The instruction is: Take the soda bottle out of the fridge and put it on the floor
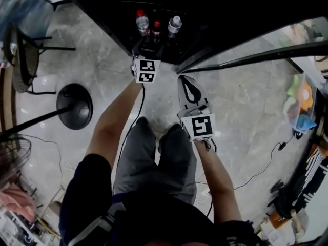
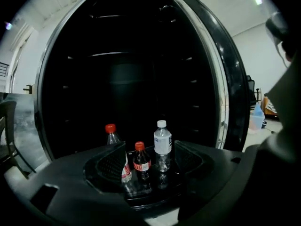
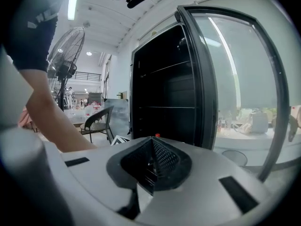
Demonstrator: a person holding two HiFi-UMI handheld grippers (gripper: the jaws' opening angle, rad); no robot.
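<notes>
Red-capped and dark with cola, the soda bottle (image 2: pixel 141 160) is seen upright on the lowest shelf of the open fridge (image 2: pixel 141 69), near its front, between a taller red-capped bottle (image 2: pixel 111 136) and a water bottle (image 2: pixel 162 142). The left gripper (image 2: pixel 150 161) is held at the fridge mouth with jaws spread wide, framing the soda bottle without touching it. The right gripper (image 3: pixel 151 161), outside the fridge, is closed on nothing. Small and of smooth plastic, the bottle is judged light, stiff and slippery; the labelled body below the shoulder is best gripped.
</notes>
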